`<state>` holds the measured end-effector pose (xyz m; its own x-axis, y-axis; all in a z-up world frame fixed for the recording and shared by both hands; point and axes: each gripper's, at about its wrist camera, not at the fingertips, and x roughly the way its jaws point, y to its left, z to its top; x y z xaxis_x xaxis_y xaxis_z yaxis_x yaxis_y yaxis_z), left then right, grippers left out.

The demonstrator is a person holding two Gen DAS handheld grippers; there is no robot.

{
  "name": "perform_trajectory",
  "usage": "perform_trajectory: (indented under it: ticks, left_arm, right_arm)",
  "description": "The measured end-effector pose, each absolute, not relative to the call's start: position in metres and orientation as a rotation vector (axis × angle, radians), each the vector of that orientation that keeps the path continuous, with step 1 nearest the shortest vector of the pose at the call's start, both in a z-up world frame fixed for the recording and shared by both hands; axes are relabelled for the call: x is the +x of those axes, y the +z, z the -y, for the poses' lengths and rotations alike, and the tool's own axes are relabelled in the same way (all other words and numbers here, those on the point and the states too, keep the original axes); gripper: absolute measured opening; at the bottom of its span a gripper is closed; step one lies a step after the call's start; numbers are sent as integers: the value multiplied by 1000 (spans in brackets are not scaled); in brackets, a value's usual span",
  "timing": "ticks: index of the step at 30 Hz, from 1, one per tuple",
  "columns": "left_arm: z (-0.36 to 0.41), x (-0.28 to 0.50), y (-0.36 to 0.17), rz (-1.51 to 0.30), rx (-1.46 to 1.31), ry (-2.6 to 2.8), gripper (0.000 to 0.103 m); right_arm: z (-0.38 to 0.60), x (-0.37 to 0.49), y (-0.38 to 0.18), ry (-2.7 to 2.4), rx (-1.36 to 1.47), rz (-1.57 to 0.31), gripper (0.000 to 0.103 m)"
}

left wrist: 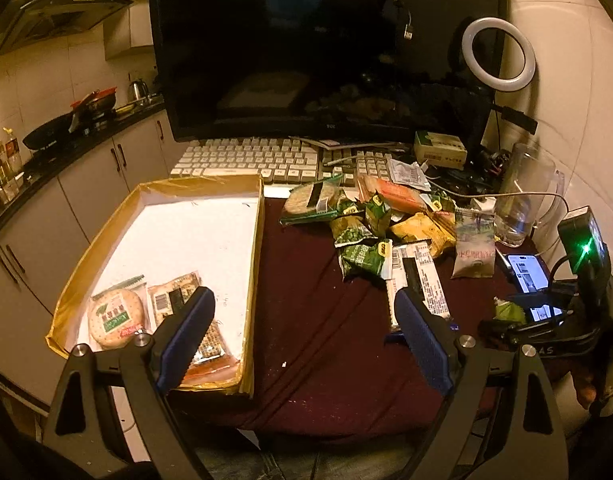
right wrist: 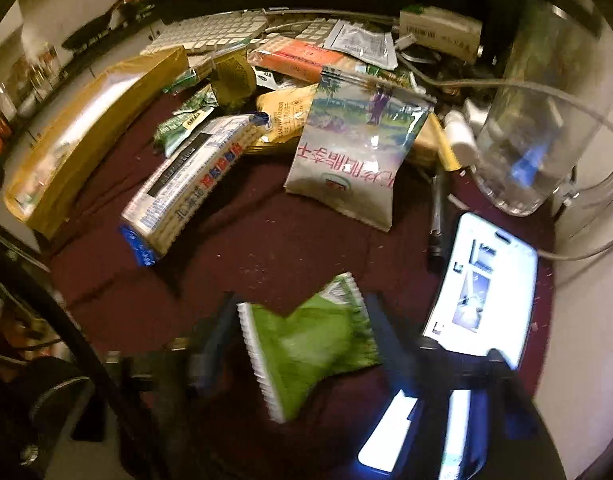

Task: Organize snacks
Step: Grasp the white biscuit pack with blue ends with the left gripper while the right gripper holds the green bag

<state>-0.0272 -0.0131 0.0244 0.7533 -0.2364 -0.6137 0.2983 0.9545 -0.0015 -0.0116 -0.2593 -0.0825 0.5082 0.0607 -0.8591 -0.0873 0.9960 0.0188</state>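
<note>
A gold-rimmed box (left wrist: pixel 258 240) on the left holds a round cracker pack (left wrist: pixel 114 318) and other snack packs. A pile of snack packs (left wrist: pixel 370 220) lies on the dark red cloth near the keyboard. My left gripper (left wrist: pixel 302 320) is open and empty above the cloth, its left finger over the box's near corner. My right gripper (right wrist: pixel 302 344) is shut on a small green snack packet (right wrist: pixel 310 344), held above the cloth; the view is blurred. It shows at the right of the left wrist view (left wrist: pixel 510 312). A long biscuit pack (right wrist: pixel 190 184) and a pale bag (right wrist: pixel 354 152) lie ahead of it.
A monitor (left wrist: pixel 326 48) and keyboard (left wrist: pixel 250 158) stand behind the pile. A glass jug (left wrist: pixel 526 196), a ring light (left wrist: pixel 500 54), cables and a lit phone (right wrist: pixel 482 288) crowd the right side. Kitchen counter and cabinets run along the left.
</note>
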Motion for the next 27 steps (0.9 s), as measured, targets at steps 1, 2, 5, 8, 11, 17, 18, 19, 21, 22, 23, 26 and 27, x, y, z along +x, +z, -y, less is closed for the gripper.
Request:
perform_trajectory:
  ticks: [1,2,5,8,11,17,18,19,21,22,23,26,27]
  left_arm:
    - [13,-26,23,-665,95,-293,91]
    - [14,-24,21,-676,91,-297,91]
    - [18,-18,12,-716,86,-325,91]
    - [32,-7,1,-790,80,-417,91]
    - [58,5,-10,-848,107,-503,91]
    - [116,25,-29,-865,233,-560,91]
    - [123,30,-33,-871,245,-561,91]
    - [126,35,-36,-880,248,-557,91]
    - [131,45,-44,-905,240,-525,81]
    - [131,49,-48,-926,229,-523,73]
    - [129,52,-52,-959,198,-542,70]
    - [118,49,-52,-967,151,-530,57]
    - [115,47,-52,-971,143,-532,57]
  right_arm:
    - [259,-12,-82,85,-31,-1031,43]
    - [259,-13,-80,74,-37,-1029,39]
    - [257,-16,-75,89,-39,-1017,36]
    - [257,-22,-60,100,-26,-974,35]
    - [260,-22,-40,120,11,-905,35]
    - [263,-4,-29,106,91,-833,35]
    - [262,-1,-31,107,97,-831,35]
    - [260,3,-34,106,105,-828,35]
    - [257,6,-38,114,109,-832,35]
    - [255,6,-39,117,107,-833,35]
    - [254,8,-41,119,105,-834,35]
    - [250,9,-45,133,108,-841,35]
    - [248,9,-45,135,106,-843,35]
